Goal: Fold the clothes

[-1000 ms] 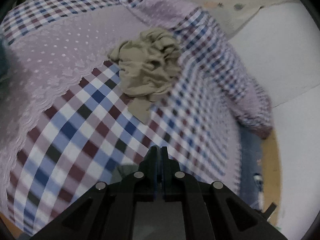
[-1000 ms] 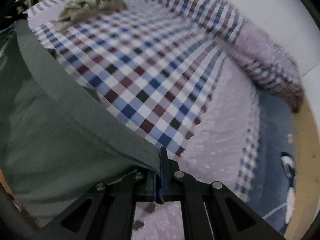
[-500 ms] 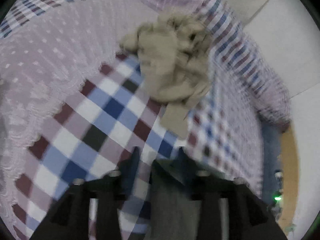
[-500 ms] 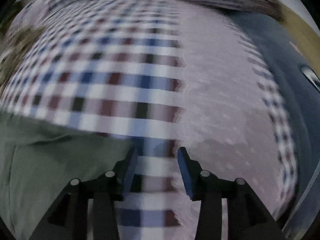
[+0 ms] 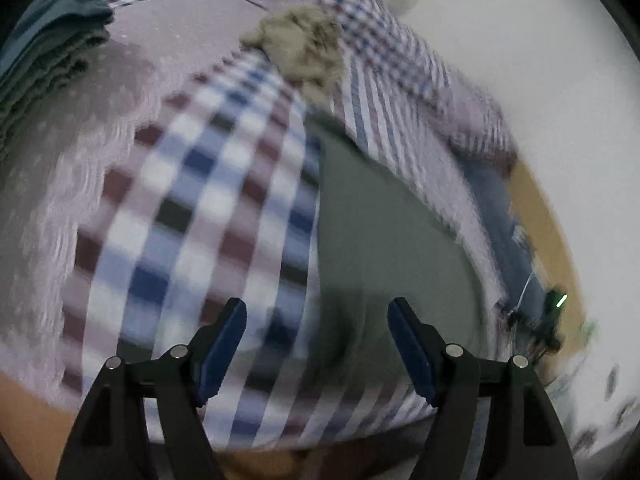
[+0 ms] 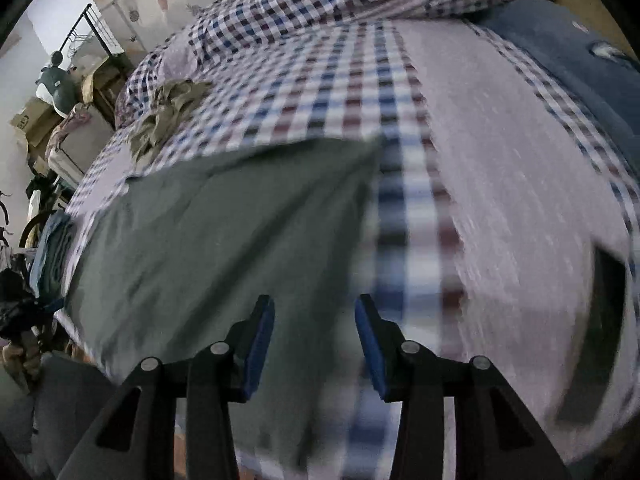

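Observation:
A grey-green garment (image 6: 224, 232) lies spread flat on the checked bedspread (image 6: 340, 92). In the left wrist view the same garment (image 5: 384, 236) shows right of centre. My left gripper (image 5: 316, 344) is open, held above the garment's near left edge with nothing between its fingers. My right gripper (image 6: 314, 340) is open too, above the garment's near right part. A crumpled beige garment (image 5: 304, 48) sits farther up the bed, also seen as the beige heap (image 6: 168, 112) in the right wrist view.
A stack of folded dark clothes (image 5: 52, 44) rests at the bed's far left. A dark blue rug (image 6: 580, 76) covers the floor beside the bed. Boxes and clutter (image 6: 48, 120) stand by the wall beyond the bed.
Both grippers were shut a second ago, the right on the grey-green garment's edge. Both have opened and let it go, and it now lies flat. Both have drawn back.

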Tool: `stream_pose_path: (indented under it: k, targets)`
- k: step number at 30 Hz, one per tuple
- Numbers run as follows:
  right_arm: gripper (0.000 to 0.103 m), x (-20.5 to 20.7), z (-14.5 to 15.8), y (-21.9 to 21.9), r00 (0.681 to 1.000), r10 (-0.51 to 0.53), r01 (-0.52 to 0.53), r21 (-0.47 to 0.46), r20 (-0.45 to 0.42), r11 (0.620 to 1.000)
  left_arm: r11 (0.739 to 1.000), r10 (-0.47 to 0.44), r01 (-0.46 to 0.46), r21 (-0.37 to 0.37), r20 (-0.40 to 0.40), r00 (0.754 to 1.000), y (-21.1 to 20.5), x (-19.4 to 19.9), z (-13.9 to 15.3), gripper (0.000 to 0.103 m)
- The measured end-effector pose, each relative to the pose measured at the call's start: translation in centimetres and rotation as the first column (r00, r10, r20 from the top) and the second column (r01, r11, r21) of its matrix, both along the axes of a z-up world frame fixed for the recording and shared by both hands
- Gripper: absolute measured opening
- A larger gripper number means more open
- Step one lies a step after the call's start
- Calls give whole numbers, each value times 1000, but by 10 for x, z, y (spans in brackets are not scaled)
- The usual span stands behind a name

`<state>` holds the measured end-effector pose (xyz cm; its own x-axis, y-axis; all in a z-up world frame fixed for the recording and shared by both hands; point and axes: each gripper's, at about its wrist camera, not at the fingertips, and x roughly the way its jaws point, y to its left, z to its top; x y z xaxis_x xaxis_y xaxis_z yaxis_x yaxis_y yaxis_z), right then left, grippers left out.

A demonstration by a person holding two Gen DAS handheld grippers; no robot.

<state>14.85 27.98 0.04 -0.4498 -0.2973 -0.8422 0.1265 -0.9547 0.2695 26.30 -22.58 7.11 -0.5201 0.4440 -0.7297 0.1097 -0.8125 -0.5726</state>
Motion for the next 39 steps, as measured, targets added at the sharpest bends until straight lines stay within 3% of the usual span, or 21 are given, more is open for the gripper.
stream_pose_path:
  k: [2,4,6,10,12,16,20,23,24,25,33,39]
  targets:
    - [45,28,-2,11,1000,-9,9,-3,19,1000,990,-95,95,-104,5,995,25,12,5,76]
    - [45,50,-4,22,999,-21,21,-9,29,1000,955,-198,194,-225,2,980,52,20,10,76]
    - [45,69,-5,29,999,-30,31,-18,39,999,931,-241,231,-283,2,971,69,23,9,75]
    - [45,85,-10,27,999,-4,4,-6,52,1000,934,-242,236,-269,12,970,77,22,3,54]
    - [45,88,-10,19,998,30,-30,-7,50,1000,935,-232,232,-269,31,972,77,19,-1,54]
    - [45,85,-18,-5,993,97,-98,23,62,995,927,-237,237,-292,33,971,84,14,1,42]
    - [42,78,-27,-26,988,140,-144,59,69,988,922,-225,226,-314,42,973,85,13,-1,16]
    - [29,71,-36,-35,986,145,-152,91,82,984,925,-210,215,-314,51,976,83,10,-3,4]
    - [10,70,-37,-38,985,153,-160,93,76,983,927,-208,213,-309,49,977,82,10,-3,3]
    - [4,71,-35,-40,984,166,-172,107,58,979,929,-206,211,-304,48,977,81,9,-3,3]
    - [1,100,8,-30,973,231,-226,152,-20,962,936,-238,212,-281,-62,969,57,30,30,1]
    - [0,104,-25,-28,963,239,-261,215,123,941,926,-243,246,-287,46,969,55,35,11,1]
